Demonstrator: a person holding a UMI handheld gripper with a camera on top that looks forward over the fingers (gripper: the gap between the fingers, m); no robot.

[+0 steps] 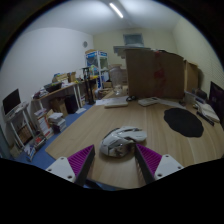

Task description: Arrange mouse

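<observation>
Your gripper (112,165) has its 2 fingers spread apart, magenta pads (80,160) facing inward, clamped on nothing. The grey-and-white rounded plastic computer mouse (122,140) sits on the pale wooden worktop (90,125) just ahead of the fingers, roughly centred on the gap between them, not touching either pad.

Judging by its look, the mouse is light and rigid, with a smooth curved shell that could slip if you pinch it high on the dome. You would do best to take it low across its 2 long sides, where the shell is straightest.

The worktop looks flat and smooth, so the mouse may slide when nudged. A round black mat (183,121) lies farther off to the right. Beyond stand large brown cardboard boxes (152,72), a shelf rack (97,68) and cluttered desks (45,105) along white walls.
</observation>
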